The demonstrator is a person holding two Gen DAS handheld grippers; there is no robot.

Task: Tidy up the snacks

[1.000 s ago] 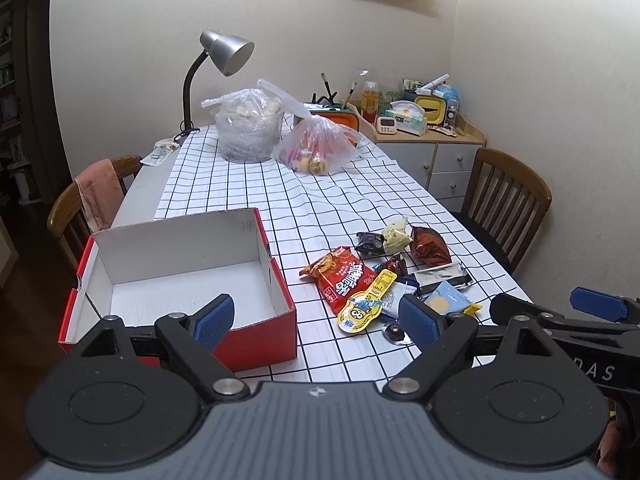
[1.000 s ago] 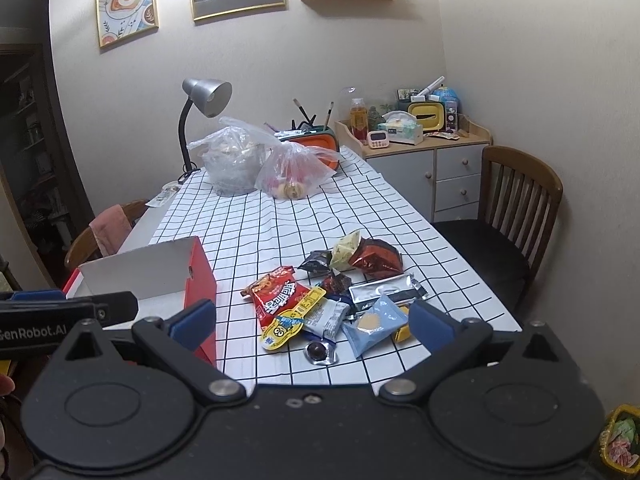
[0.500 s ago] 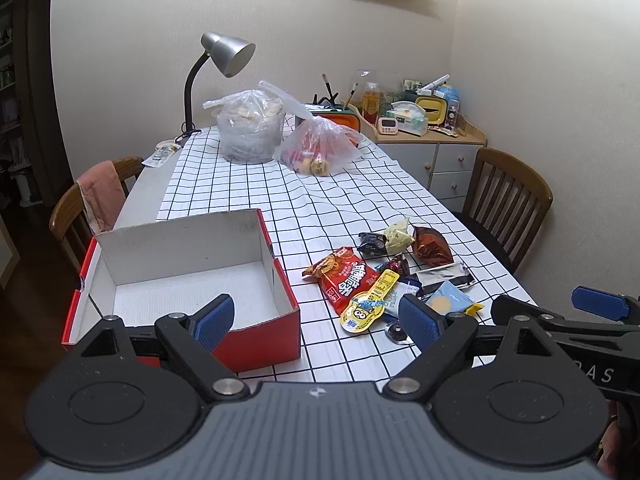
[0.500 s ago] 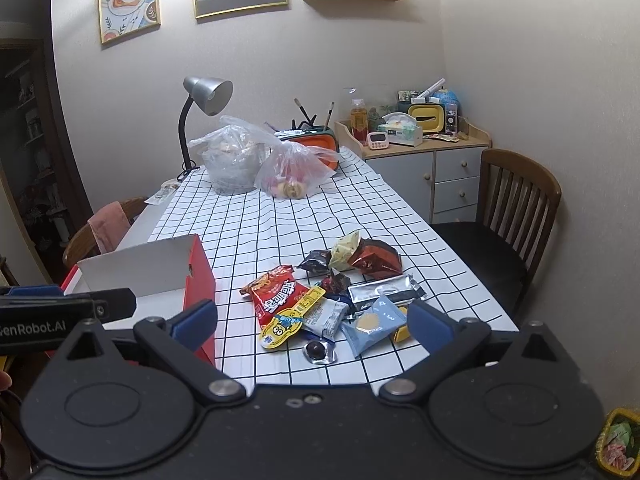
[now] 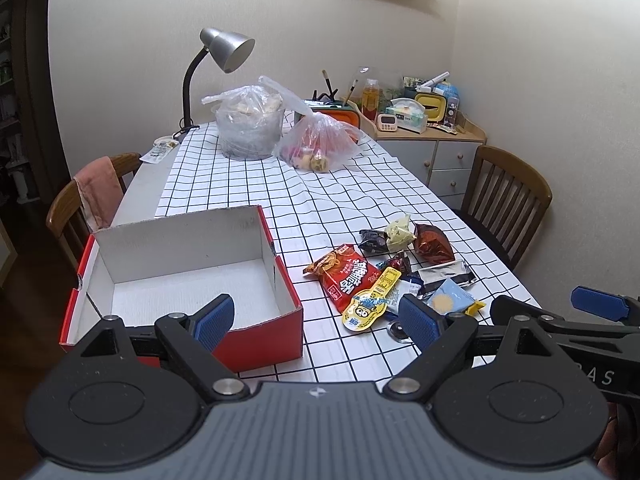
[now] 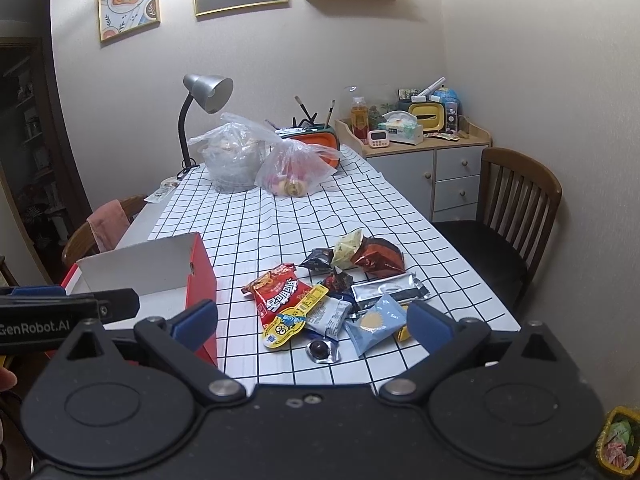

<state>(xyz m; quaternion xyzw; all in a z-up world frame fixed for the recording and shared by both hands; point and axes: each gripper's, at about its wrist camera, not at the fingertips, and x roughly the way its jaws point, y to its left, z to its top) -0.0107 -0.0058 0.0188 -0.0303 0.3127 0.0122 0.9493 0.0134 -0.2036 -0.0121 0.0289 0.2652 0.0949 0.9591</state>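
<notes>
A pile of several snack packets lies on the checked tablecloth near the front right: a red packet (image 5: 347, 280) (image 6: 280, 294), a yellow pouch (image 5: 370, 300) (image 6: 294, 318), a light blue packet (image 5: 450, 300) (image 6: 376, 326), a silver packet (image 6: 386, 288) and a brown-red bag (image 5: 434, 244) (image 6: 380, 258). An empty red box (image 5: 256, 332) (image 6: 202, 276) with white inside stands left of the pile. My left gripper (image 5: 316, 320) is open and empty, held above the table's front edge. My right gripper (image 6: 312, 326) is open and empty, just before the pile.
Two filled plastic bags (image 5: 248, 124) (image 5: 320, 146) and a grey desk lamp (image 5: 226, 46) stand at the far end. Wooden chairs stand at the left (image 5: 80, 200) and right (image 5: 504, 196). A cabinet (image 5: 436, 152) with clutter stands at the back right.
Both grippers have drifted slightly; the view shifts a little. Nothing was taken hold of or moved on the table.
</notes>
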